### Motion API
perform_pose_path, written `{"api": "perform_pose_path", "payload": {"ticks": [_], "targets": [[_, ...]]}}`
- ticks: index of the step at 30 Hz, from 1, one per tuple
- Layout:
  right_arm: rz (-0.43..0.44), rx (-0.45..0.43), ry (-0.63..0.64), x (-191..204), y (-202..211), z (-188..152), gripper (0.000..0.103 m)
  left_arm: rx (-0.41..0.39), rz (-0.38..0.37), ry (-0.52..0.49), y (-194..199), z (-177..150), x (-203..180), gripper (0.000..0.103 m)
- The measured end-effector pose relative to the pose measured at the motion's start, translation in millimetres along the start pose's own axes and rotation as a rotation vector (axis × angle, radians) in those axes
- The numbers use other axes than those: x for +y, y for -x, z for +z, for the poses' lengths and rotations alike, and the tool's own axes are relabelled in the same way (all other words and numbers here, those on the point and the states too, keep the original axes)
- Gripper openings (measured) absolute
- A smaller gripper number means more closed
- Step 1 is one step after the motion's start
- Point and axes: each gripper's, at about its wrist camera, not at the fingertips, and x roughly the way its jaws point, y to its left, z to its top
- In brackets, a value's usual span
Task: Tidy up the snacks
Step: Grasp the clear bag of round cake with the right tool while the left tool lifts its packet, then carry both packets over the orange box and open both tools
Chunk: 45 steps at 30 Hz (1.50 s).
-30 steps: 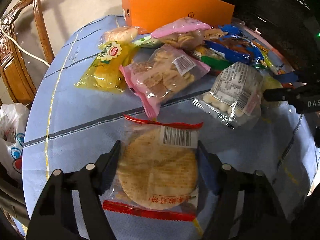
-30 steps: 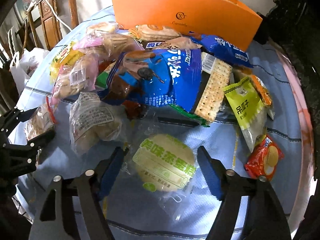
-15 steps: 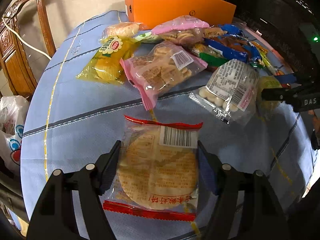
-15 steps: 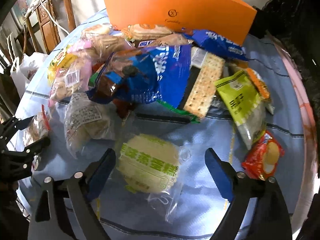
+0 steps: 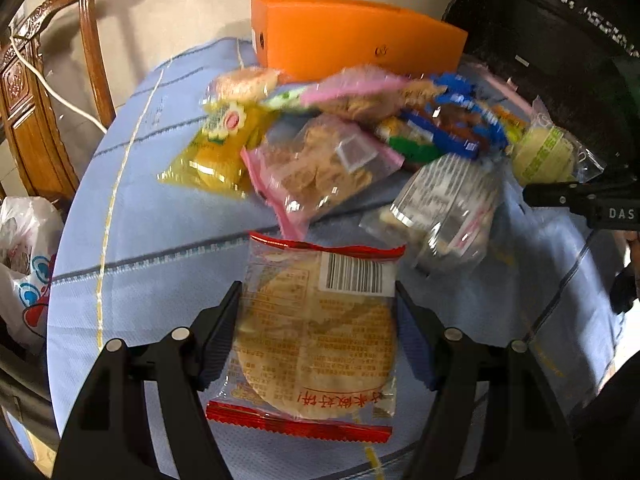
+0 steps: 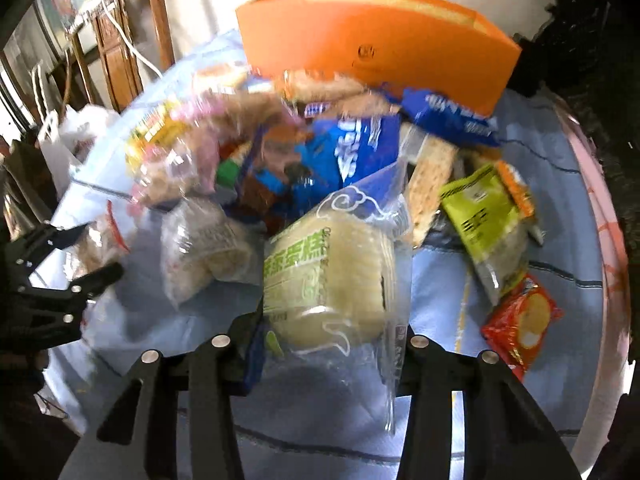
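Right claw (image 6: 328,344), just closed, grips the tea cake (image 6: 328,276); left claw (image 5: 316,340) seemingly clamps the rice cracker (image 5: 316,336).

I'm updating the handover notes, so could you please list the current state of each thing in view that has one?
Left tongs: closed on the rice cracker pack.
Rice cracker pack: sealed, gripped at both sides.
Right tongs: jaws just closed, gripping the green tea cake pack.
Green tea cake pack: sealed, tilted up, lifted off the tablecloth.
Orange box: upright behind the snack pile.
Red cracker pack: sealed, lying flat on the tablecloth.
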Motion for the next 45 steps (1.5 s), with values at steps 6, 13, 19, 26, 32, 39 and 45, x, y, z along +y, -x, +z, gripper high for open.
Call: {"api": "perform_pose_path", "payload": {"ticks": [6, 13, 19, 26, 32, 39, 45], "targets": [[0.018, -0.084, -0.027, -14, 34, 4, 0.044, -0.066, -0.034, 0.014, 24, 17, -4, 0.070], [0.037, -0.144, -0.039, -19, 51, 14, 0.040, -0.095, -0.046, -0.012, 34, 31, -13, 0.070], [0.080, -0.148, -0.094, -23, 55, 18, 0.040, -0.094, -0.046, -0.012, 34, 34, -12, 0.070], [0.121, -0.251, -0.117, -30, 92, 52, 0.040, -0.138, -0.062, 0.008, 49, 57, -8, 0.070], [0.103, -0.340, -0.125, -45, 119, 98, 0.040, -0.224, -0.071, -0.008, 65, 113, -10, 0.070], [0.089, -0.434, -0.172, -79, 142, 177, 0.040, -0.331, -0.085, 0.004, 70, 225, -10, 0.070], [0.047, -0.468, -0.158, -109, 141, 253, 0.040, -0.395, -0.028, -0.022, 60, 320, -17, 0.070]]}}
